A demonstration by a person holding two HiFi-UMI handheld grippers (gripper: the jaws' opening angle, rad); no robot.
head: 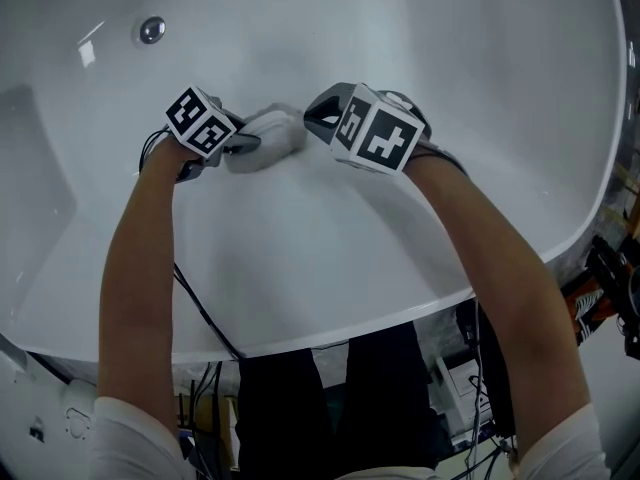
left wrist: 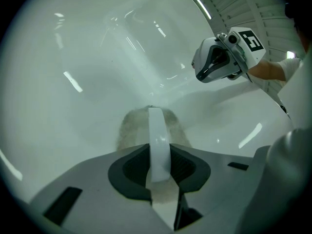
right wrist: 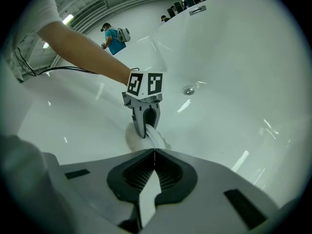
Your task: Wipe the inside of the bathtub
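Observation:
The white bathtub fills the head view. My left gripper is shut on the white strap of a pale fuzzy wiping pad, which lies pressed on the tub's inner wall. In the left gripper view the pad lies just past the gripper. My right gripper hovers just right of the pad, apart from it. Its jaws meet at the tips with nothing between them. From the right gripper view, the left gripper points down at the pad.
A round chrome drain fitting sits on the far wall, left of the grippers; it also shows in the right gripper view. The tub's near rim curves below my arms. Black cables hang over it. People stand far behind.

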